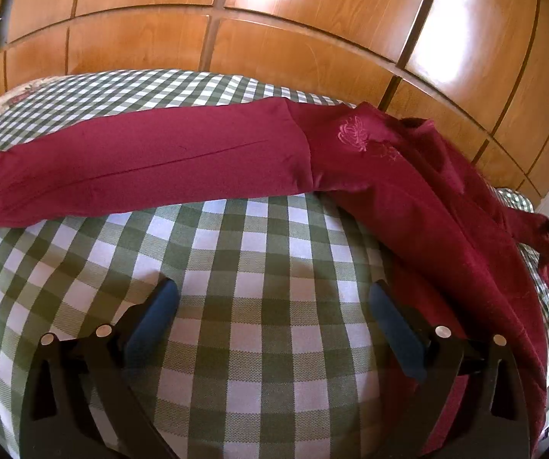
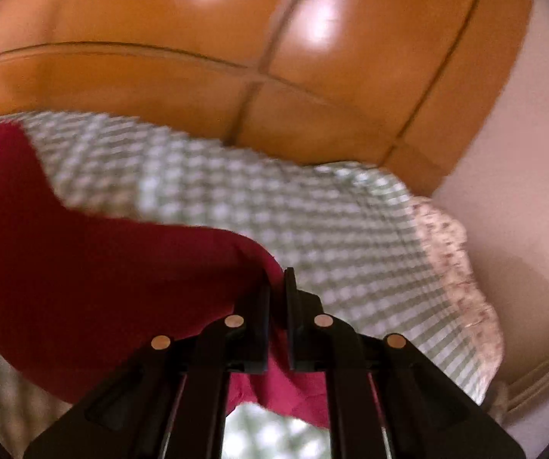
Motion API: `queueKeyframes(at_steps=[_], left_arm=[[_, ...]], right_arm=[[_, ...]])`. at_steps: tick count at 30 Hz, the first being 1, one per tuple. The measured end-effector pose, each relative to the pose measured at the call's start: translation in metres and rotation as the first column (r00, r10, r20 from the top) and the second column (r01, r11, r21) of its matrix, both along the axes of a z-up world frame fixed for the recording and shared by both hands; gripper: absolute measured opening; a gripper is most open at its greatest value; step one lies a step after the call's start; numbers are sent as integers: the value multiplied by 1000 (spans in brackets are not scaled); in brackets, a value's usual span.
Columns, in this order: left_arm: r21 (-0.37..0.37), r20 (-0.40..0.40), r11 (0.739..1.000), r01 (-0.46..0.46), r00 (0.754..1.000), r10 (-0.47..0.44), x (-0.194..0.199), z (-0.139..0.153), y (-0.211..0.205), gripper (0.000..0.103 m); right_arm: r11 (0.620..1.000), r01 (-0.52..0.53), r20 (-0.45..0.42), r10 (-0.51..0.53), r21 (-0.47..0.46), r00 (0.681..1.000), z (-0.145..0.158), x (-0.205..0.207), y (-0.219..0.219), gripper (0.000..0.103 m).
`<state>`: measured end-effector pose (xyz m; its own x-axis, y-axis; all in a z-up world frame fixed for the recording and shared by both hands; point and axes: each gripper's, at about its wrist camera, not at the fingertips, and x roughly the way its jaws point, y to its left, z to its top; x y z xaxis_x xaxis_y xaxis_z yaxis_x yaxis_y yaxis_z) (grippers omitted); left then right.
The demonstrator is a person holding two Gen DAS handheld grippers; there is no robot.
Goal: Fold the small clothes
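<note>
A dark red garment [image 1: 167, 160] with a pink embroidered motif lies stretched across a bed with a green-and-white checked cover [image 1: 236, 267]. Its right part drapes down past the bed's right side. My left gripper [image 1: 274, 298] hovers open over the bare checks just in front of the garment, nothing between its blue pads [image 1: 156, 313]. In the blurred right wrist view, my right gripper [image 2: 277, 287] is shut on an edge of the red garment [image 2: 102, 279], which trails off to the left and hangs below the fingers.
Glossy wooden wardrobe doors [image 1: 274, 30] stand right behind the bed. A floral frilled bed edge [image 2: 462, 275] and a pale wall [image 2: 523, 191] lie to the right. The checked cover [image 2: 236, 191] runs beyond the garment.
</note>
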<state>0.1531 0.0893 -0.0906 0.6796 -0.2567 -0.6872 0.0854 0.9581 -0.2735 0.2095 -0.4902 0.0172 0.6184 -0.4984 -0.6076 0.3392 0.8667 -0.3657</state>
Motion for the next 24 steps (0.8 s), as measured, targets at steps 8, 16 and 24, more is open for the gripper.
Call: queueKeyframes(at_steps=[8,16,24], left_arm=[[7,-2,1000,6,1000,-6,4,-3,-2,99],[6,-1,1000,8,1000,-8,5,-3,-2,99],[13,10,1000,-18,1000,18,0,2,-2,99]], right_arm=[[979,109,-35,-105,173,994,-33,58,-49,20],[915,128,74,-169,383,983,-52,17,-30,73],[779,-133,164,39,613,986,-42,-60,46,69]])
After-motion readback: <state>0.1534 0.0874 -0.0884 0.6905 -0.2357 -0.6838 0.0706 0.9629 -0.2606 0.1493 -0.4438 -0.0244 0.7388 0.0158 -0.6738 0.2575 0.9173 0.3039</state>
